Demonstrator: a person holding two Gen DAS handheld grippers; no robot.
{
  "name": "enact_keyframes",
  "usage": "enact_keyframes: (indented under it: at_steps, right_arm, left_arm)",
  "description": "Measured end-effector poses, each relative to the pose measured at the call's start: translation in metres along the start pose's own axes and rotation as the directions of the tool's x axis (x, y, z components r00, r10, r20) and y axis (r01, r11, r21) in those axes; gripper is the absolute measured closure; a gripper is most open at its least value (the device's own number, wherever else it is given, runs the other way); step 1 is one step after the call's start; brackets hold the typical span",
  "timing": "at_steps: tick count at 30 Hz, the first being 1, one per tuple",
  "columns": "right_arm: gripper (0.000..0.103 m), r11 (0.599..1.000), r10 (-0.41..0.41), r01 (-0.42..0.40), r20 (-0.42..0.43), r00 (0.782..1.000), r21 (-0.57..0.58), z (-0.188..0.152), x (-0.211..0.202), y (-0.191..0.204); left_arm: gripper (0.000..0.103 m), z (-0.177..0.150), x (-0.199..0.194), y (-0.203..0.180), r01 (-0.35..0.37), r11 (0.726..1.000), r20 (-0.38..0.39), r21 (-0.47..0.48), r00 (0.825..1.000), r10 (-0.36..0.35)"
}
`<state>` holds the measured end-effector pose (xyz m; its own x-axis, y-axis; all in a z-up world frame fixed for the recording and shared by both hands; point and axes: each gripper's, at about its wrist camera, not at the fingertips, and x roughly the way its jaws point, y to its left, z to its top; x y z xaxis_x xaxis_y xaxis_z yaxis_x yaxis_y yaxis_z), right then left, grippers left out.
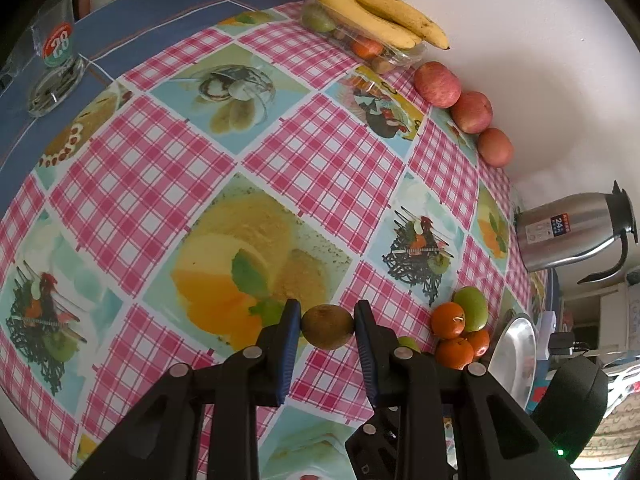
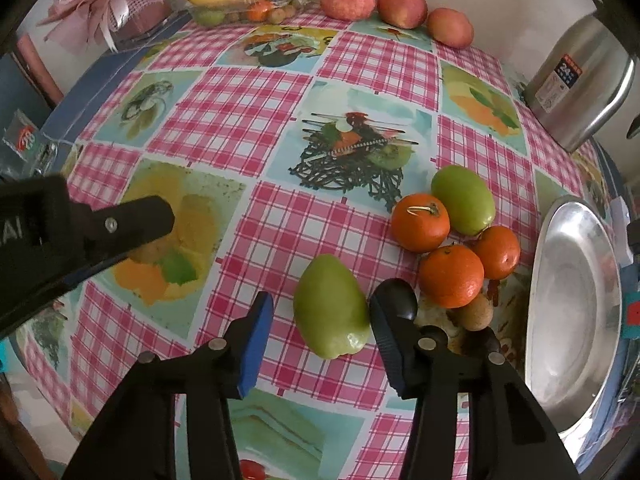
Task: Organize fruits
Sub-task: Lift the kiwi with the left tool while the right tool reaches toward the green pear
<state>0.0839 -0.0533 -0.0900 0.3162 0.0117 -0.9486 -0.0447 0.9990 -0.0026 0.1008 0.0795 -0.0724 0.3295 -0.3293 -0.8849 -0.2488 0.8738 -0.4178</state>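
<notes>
One brown fruit (image 2: pixel 476 312) sits half hidden behind the right tool (image 2: pixel 320 312).

Right gripper (image 2: pixel 320 320) straddling green fruit (image 2: pixel 330 308) (left pad apart), oranges (image 2: pixel 452 276) beside, checked tablecloth (image 2: pixel 240 112)

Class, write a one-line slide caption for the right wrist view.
Right gripper straddles a green fruit on the checked tablecloth, beside three oranges and a steel plate.
</notes>
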Motion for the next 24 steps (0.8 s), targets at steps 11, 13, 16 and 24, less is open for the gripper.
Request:
enact_keyframes:
  at_steps: [11, 13, 16, 24]
  right_arm:
    - [0.062, 1.0, -0.016, 0.016, 0.012, 1.0, -0.009, 0.0, 0.001, -0.001]
    - [0.062, 1.0, -0.009, 0.009, 0.012, 1.0, -0.001, -0.002, -0.001, -0.004]
    - [0.062, 1.0, 0.017, -0.017, 0.018, 1.0, 0.019, -0.001, -0.002, -0.009]
    - [0.063, 0.986, 0.133, -0.135, 0.033, 0.991, 0.098, -0.003, -0.008, -0.02]
  left_arm:
    - [0.074, 0.0, 0.001, 0.001, -0.004, 1.0, -0.001, 0.003, 1.0, 0.004]
    - [0.074, 0.0, 0.001, 0.001, -0.006, 1.0, -0.001, 0.002, 1.0, 0.006]
    - [0.074, 0.0, 0.0, 0.001, -0.001, 1.0, 0.002, -0.002, 1.0, 0.001]
    - [0.074, 0.0, 0.0, 0.002, 0.003, 1.0, 0.001, -0.008, 1.0, -0.003]
